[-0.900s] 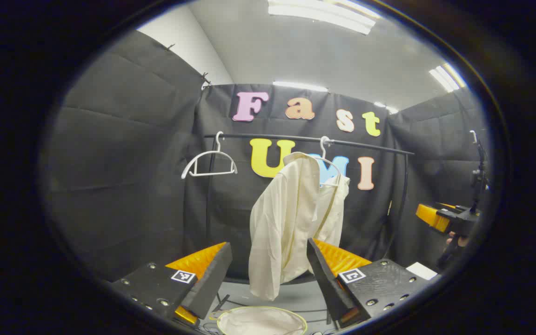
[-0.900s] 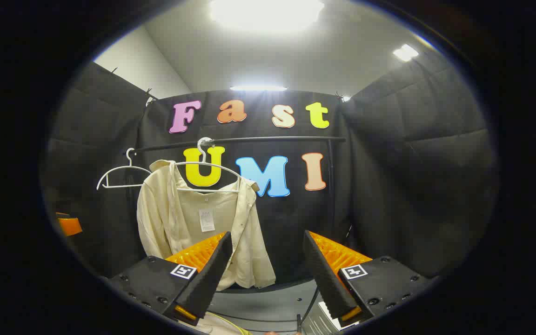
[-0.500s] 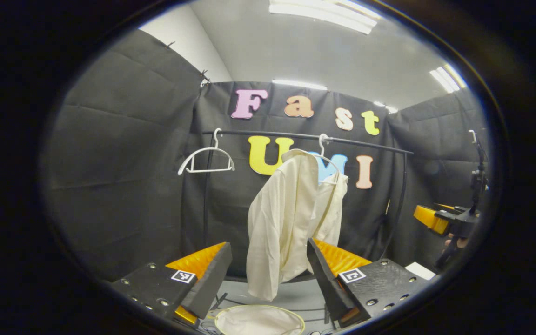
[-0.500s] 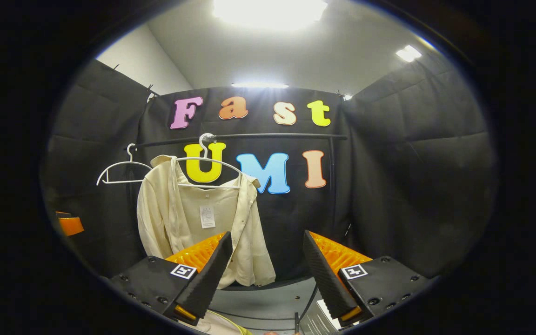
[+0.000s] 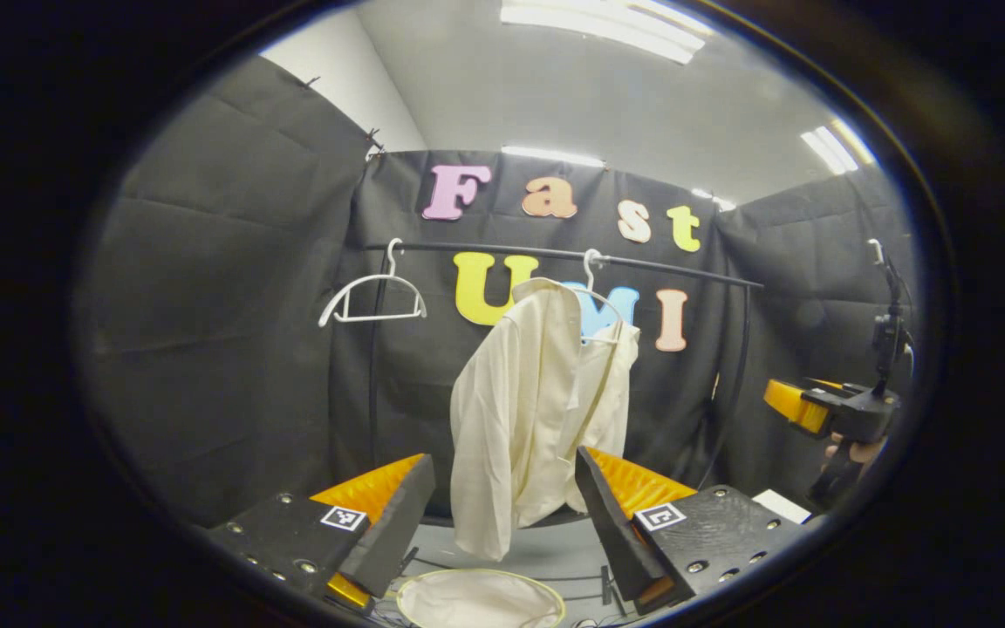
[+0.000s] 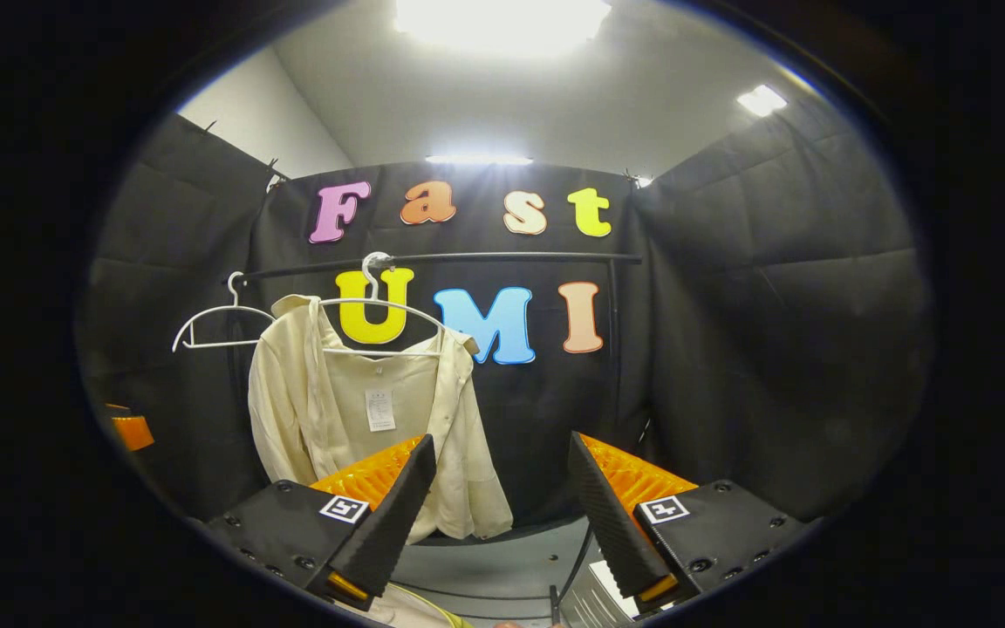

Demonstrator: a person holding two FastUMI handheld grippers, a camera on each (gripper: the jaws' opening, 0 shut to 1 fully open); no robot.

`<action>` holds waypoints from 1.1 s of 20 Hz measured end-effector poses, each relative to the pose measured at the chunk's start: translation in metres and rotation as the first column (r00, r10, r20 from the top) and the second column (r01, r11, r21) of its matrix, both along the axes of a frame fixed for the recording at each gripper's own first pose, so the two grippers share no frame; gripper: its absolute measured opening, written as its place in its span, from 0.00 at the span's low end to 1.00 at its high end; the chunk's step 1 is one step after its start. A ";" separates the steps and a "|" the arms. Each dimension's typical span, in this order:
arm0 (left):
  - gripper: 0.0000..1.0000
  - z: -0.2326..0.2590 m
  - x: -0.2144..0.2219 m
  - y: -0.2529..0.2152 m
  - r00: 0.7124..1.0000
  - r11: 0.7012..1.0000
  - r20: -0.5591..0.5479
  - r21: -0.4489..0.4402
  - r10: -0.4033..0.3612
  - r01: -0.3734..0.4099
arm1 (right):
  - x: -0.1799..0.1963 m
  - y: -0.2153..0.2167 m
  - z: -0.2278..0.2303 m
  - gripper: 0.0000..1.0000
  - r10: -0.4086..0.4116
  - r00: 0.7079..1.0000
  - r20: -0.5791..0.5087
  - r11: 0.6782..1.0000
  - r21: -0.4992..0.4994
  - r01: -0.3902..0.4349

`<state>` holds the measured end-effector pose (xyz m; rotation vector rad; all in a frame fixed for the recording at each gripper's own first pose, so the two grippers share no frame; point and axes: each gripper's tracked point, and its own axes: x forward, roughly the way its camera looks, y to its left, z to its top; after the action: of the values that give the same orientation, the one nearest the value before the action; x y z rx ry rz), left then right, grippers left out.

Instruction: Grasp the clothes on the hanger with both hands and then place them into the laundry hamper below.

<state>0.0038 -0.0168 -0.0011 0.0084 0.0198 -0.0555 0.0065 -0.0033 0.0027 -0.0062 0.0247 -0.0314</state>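
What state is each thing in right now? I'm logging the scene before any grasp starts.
Shirt: hanging on its hanger, unbuttoned, not held.
Spare hanger: bare, hooked on the rail.
Laundry hamper: open below the shirt.
Left claw: open, holding nothing.
Right claw: open, holding nothing.

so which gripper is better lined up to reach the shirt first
Left, probably. In the left gripper view the shirt hangs straight between its open fingers. In the right gripper view the shirt sits off to the left of the open right gripper.
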 end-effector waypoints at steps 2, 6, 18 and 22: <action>0.95 0.003 0.005 -0.005 1.000 1.000 0.003 0.018 -0.009 0.008 | 0.006 0.002 0.004 0.97 0.005 1.000 0.008 1.000 -0.005 -0.005; 0.95 0.010 0.020 -0.014 1.000 1.000 0.010 0.018 -0.008 0.007 | 0.029 0.006 0.007 0.97 0.025 1.000 0.013 0.999 -0.021 -0.025; 0.94 0.044 0.142 -0.083 0.997 0.998 0.058 0.045 0.046 -0.049 | 0.143 0.000 -0.014 0.96 0.115 0.993 -0.021 0.993 -0.002 -0.115; 0.94 0.050 0.184 -0.106 0.994 0.996 0.074 0.038 0.078 -0.081 | 0.175 -0.007 -0.028 0.97 0.138 0.989 -0.045 0.990 0.017 -0.137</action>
<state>0.1874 -0.1223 0.0491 0.0508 -0.0515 0.0251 0.1819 -0.0106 -0.0254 0.0053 0.0703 0.1071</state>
